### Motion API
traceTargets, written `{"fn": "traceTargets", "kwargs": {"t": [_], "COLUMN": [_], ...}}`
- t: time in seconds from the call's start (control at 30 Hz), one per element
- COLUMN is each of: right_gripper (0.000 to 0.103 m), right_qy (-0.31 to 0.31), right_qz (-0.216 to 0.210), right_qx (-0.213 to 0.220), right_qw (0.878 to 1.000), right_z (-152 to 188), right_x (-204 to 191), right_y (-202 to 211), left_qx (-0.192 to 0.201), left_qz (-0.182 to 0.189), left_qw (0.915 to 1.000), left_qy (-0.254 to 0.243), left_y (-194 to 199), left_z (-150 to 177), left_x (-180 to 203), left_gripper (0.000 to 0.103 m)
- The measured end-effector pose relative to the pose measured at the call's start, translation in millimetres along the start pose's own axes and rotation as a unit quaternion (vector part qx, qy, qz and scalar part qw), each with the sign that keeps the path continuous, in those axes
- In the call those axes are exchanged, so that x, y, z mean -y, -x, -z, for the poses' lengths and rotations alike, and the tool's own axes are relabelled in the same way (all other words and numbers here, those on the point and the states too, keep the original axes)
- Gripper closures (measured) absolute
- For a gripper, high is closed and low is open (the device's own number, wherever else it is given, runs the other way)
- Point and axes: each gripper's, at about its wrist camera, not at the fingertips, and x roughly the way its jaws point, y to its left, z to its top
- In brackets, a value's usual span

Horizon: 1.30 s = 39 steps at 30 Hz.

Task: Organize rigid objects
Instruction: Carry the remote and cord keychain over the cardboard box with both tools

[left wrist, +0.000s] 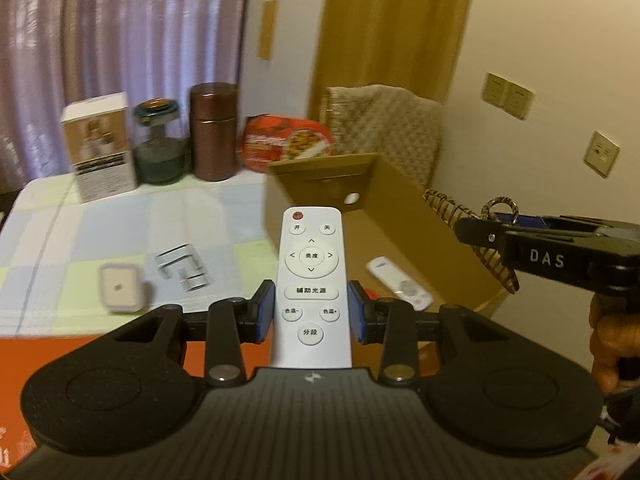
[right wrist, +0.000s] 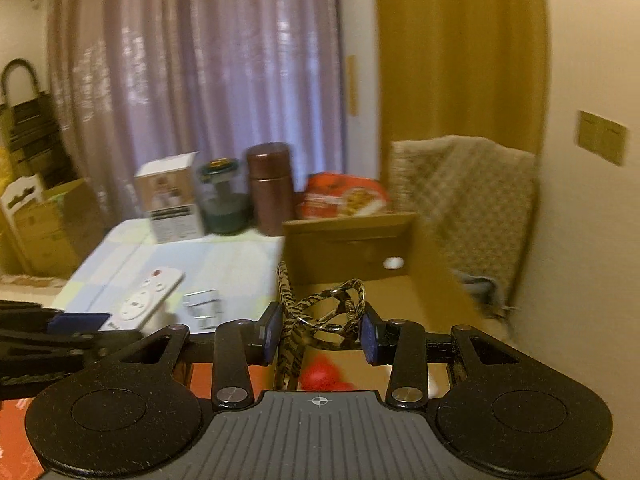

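Left gripper (left wrist: 311,312) pinches a white remote (left wrist: 311,280) across its lower half, blue pads flat on both long edges; the remote stands straight out along the fingers, button face up. It hangs above the near corner of the open cardboard box (left wrist: 424,224), over the seam between box and checked tablecloth (left wrist: 120,220).

Right gripper (right wrist: 320,330) is clamped on a mottled hair claw clip (right wrist: 320,312), jaws part-way apart with the clip filling the gap. The right-wrist view is smeared, so which part of the clip the pads bear on cannot be made out for sure. The clip sits over the box mouth.

Already in the box: a second white remote (left wrist: 400,290) and something red (right wrist: 322,376). Still on the cloth: a small white case (left wrist: 120,290) and a metal bracket (left wrist: 182,266).

Judgement: both loads are headed for the box. To do this well, the person should carry each one clear over the box wall before lowering, and tilt the remote nose-down so it slides in beside the second remote instead of landing on it. The grippers are near each other, so releases are best staggered, clip first. Low release, since the remote is hard plastic.
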Motion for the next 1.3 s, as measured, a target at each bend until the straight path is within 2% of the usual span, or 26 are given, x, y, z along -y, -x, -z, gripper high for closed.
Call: {"fn": "traceTargets", "kwargs": {"t": [0.23,0.5,0.83,1.3], "right_gripper": [0.066,0.066,0.066,0.066], "right_qy": [-0.038,-0.064,-0.069,-0.069], "right_qz": [0.027,0.031,0.026,0.028], "right_qx": [-0.017,-0.037,-0.052,-0.059], "right_qw": [0.999,0.997,0.996,0.995], "right_z": [-1,11,18,20], "right_x": [59,92,101,106], "right_y": [-3,-21,-44,-53], "left_qx": [-0.012,-0.036,-0.048,-0.058], "left_qz": [0.035,0.043,0.041,0.044], "left_qw": [0.9992,0.9984,0.998,0.9973], "left_qy": [-0.016,-0.003,-0.008,-0.009], "left_y": [-35,-78,-107,-119], "left_z": [-19,-29,-28,-26], "left_x": [41,62,76,74], "left_gripper": [0.07,0.07,0.07,0.07]}}
